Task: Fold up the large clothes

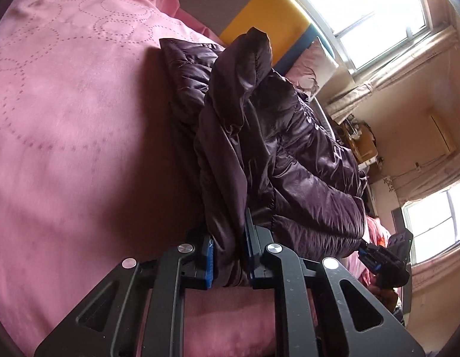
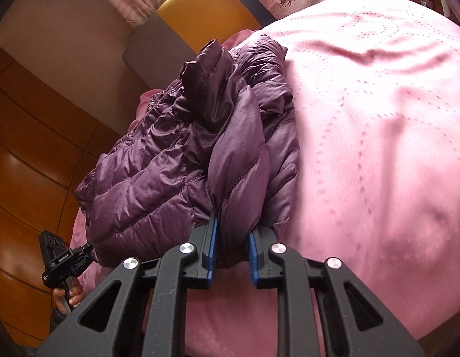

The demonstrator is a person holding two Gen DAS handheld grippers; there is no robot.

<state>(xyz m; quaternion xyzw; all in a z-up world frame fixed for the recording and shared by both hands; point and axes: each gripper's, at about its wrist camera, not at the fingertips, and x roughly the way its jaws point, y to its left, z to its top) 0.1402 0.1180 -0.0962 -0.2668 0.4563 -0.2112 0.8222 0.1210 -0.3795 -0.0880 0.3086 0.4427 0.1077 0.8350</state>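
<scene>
Both claws [image 1: 228,247] [image 2: 231,238] pinching glossy, quilted purple jacket [image 2: 170,160] on pink bedspread [image 2: 378,148].

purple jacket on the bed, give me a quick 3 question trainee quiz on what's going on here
1. True or false: both grippers are clamped on the purple puffer jacket.
2. What does the jacket lie on? A) wooden floor B) pink bedspread C) grey chair
3. In the left wrist view, what small black device shows at the jacket's far lower edge?

Key:
1. True: the left gripper and the right gripper each pinch a fold of it.
2. B
3. The right gripper, held in a hand.
</scene>
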